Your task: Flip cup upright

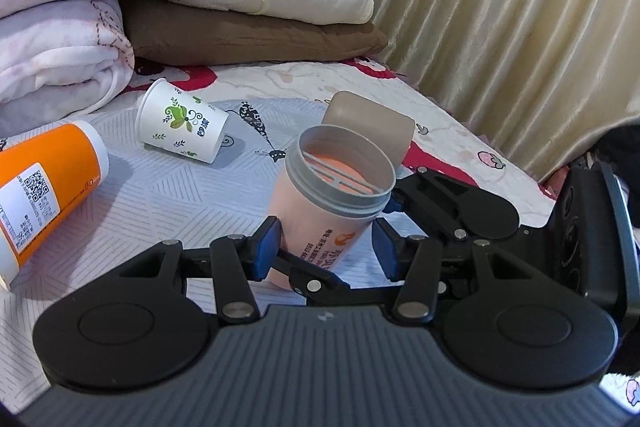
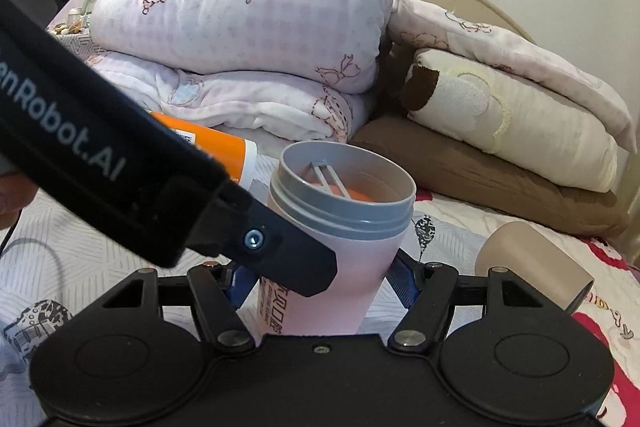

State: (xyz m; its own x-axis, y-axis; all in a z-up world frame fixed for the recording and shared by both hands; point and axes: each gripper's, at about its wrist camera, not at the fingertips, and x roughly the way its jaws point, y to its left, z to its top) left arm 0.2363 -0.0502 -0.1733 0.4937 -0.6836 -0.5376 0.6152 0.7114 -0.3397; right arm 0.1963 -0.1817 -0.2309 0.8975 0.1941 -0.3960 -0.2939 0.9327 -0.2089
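The bed [image 1: 168,195] fills both views, with folded quilts [image 2: 240,39] stacked at twelve o'clock. On it, an orange bottle [image 1: 48,183] lies at nine o'clock in the left view, a paper cup [image 1: 180,127] on its side at eleven, and a tan cup [image 1: 372,119] on its side just behind the pink cup [image 1: 332,199].

The pink cup stands nearly upright at centre, grey rim up, so its flip looks essentially done; the other cups remain down.

The right gripper [image 2: 320,287] clamps the pink cup low on its body. The left gripper [image 1: 326,247] brackets the same cup, one pad touching, the other showing a small gap: parted, not gripping.
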